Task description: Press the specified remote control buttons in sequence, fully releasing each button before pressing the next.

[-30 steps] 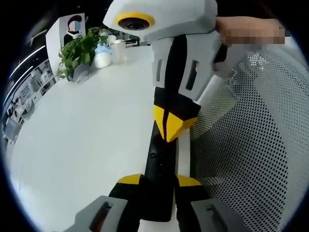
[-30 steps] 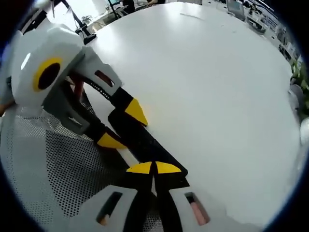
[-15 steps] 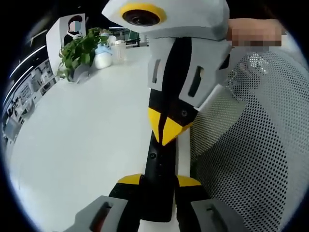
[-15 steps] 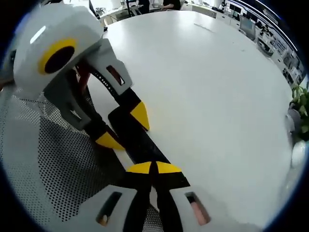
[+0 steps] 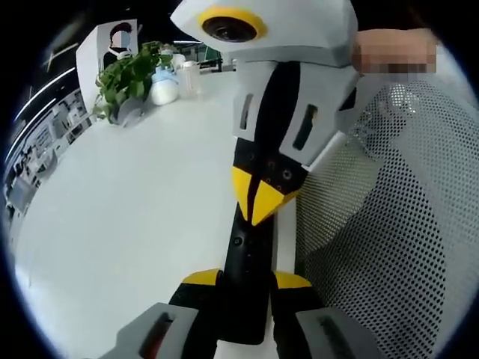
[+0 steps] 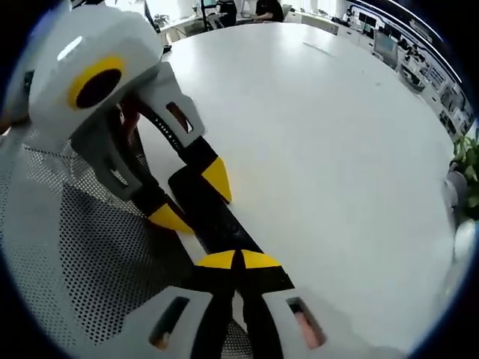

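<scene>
Black, rigid plastic remote (image 5: 251,258) lay over the white counter (image 5: 127,217), clamped across its sides by the left hand-held gripper (image 5: 247,283). Right hand-held gripper (image 6: 238,260), tips together, touched its face. Judged light, slippery; side hold suited.

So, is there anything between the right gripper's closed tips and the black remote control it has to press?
Nothing visible stands between them. The right gripper, jaws shut, has its yellow tips directly over the remote control, which the left gripper holds at its other end. Whether the tips touch a button cannot be told.
</scene>
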